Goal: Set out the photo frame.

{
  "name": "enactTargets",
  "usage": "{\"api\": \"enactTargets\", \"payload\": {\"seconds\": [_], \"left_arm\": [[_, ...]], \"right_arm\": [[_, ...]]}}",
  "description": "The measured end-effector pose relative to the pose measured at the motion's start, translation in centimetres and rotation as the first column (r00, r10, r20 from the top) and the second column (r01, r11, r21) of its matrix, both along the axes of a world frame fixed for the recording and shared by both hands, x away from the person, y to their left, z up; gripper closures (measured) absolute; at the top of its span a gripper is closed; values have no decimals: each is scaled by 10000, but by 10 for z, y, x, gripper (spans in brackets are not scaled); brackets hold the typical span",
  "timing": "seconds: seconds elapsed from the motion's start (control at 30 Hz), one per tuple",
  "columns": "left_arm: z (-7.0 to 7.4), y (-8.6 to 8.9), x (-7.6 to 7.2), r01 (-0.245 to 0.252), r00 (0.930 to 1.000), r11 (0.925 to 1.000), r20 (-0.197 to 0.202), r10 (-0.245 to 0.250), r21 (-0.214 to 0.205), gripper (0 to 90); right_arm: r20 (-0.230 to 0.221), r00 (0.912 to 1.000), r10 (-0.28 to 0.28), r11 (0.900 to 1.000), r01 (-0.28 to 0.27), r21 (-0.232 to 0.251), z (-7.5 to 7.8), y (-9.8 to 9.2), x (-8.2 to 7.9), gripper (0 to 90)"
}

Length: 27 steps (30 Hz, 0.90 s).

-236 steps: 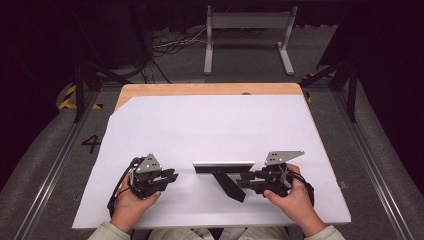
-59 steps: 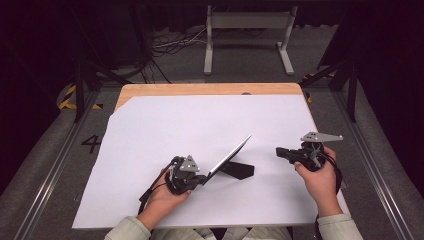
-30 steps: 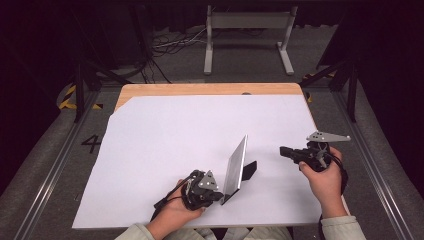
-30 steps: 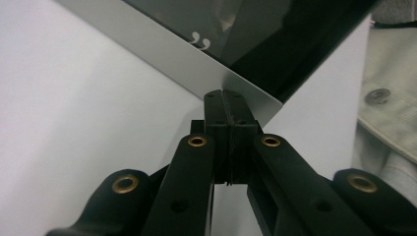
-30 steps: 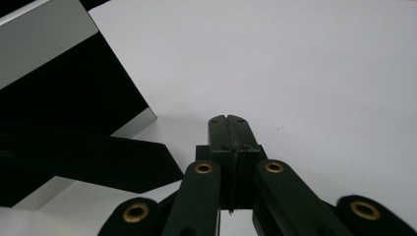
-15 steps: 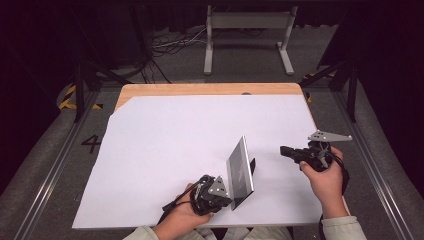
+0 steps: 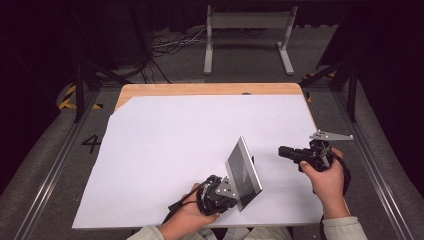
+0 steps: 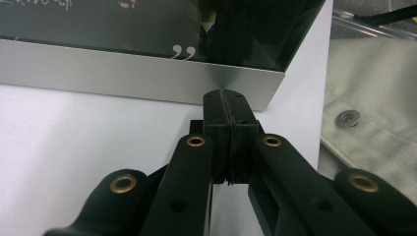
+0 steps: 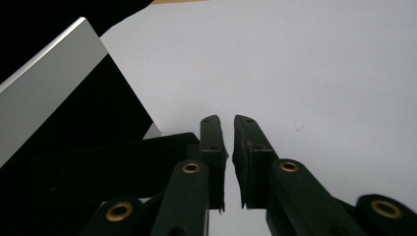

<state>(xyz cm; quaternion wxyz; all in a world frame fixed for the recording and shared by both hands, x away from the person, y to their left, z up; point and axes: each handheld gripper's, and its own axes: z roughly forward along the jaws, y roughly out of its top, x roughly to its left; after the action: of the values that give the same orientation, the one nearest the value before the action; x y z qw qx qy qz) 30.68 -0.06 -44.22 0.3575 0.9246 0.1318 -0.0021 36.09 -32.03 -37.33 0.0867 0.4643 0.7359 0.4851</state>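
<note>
A silver-edged picture frame (image 7: pixel 243 172) with a dark glass front stands tilted near the front of the white table (image 7: pixel 175 135). My left gripper (image 7: pixel 231 196) is at its lower near corner. In the left gripper view its jaws (image 8: pixel 224 94) are pressed together, their tips against the frame's silver edge (image 8: pixel 123 76) and nothing seen between the pads. My right gripper (image 7: pixel 281 151) hovers to the right of the frame and points at it. Its jaws (image 9: pixel 226 120) have just been opening and stand a narrow gap apart with nothing in it. The frame's black back (image 9: pixel 98 113) and stand (image 9: pixel 123 152) lie to their left.
A strip of bare wood (image 7: pixel 210 89) shows at the table's far edge. Beyond it on the floor are a grey metal stand (image 7: pixel 247 30) and cables (image 7: pixel 170 45). Metal rails (image 7: pixel 55 165) run along both sides. Light fabric with a snap (image 8: pixel 346 118) lies past the table's near edge.
My left hand has slid right along the front edge, and the frame has swung steeper and turned with it. The right hand has stayed where it was.
</note>
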Motion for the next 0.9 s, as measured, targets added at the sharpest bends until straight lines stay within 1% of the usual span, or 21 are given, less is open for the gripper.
{"api": "enactTargets", "payload": {"seconds": [0.1,0.17,0.2,0.23,0.27,0.33,0.4,0.5,0.57,0.6,0.63,0.67,0.7,0.73,0.83,0.87,0.9], "left_arm": [[4,5,0,-43,10000,10000,42,43,-50,883],[8,11,2,-176,9998,9997,93,178,-144,878],[10,14,4,-273,9996,9993,82,275,-271,875],[11,17,5,-333,9994,9990,68,335,-306,873],[13,21,8,-498,9987,9978,55,501,-436,871],[16,26,10,-659,9978,9964,29,662,-525,868],[19,30,12,-803,9966,9947,114,812,-648,857],[24,38,16,-1022,9943,9914,212,1042,-823,841],[28,45,19,-1261,9916,9862,152,1284,-1071,822],[30,48,20,-1319,9908,9840,149,1347,-1200,814],[31,51,21,-1401,9896,9818,133,1430,-1279,803],[34,54,22,-1512,9875,9798,241,1556,-1308,793],[36,57,23,-1630,9855,9766,233,1678,-1404,785],[38,60,25,-1676,9846,9750,258,1731,-1459,779],[42,70,28,-1923,9794,9685,319,1996,-1581,762],[45,76,30,-2071,9761,9639,315,2152,-1672,759],[46,79,32,-2137,9745,9617,311,2221,-1715,755]], "right_arm": [[-248,9997,73,9997,-68,223,1,1,0,761],[-298,9996,-26,9998,32,217,3,1,-1,735],[-235,9997,-4,9997,9,236,4,1,-2,723],[-227,9997,18,9995,-11,302,5,1,-2,715],[-222,9998,16,9994,-8,344,6,1,-3,709],[-118,9999,41,9997,-38,222,9,2,-4,689],[20,10000,-18,10000,18,-11,11,4,-5,653],[192,9998,27,9998,-23,-183,12,6,-5,616],[198,9998,81,9998,-77,-207,13,7,-5,594],[-40,9999,100,9997,-101,-231,13,7,-5,598],[-49,9999,145,9995,-146,-278,13,8,-5,605],[-46,9999,156,9994,-157,-293,13,8,-5,610],[-22,9999,157,9993,-158,-329,14,8,-6,614],[-57,9998,171,9993,-173,-323,15,8,-6,619],[-242,9996,169,9997,-173,-166,18,8,-8,626],[-276,9995,173,9997,-178,-168,19,9,-8,626],[-342,9992,182,9997,-187,-127,21,10,-10,626]]}}
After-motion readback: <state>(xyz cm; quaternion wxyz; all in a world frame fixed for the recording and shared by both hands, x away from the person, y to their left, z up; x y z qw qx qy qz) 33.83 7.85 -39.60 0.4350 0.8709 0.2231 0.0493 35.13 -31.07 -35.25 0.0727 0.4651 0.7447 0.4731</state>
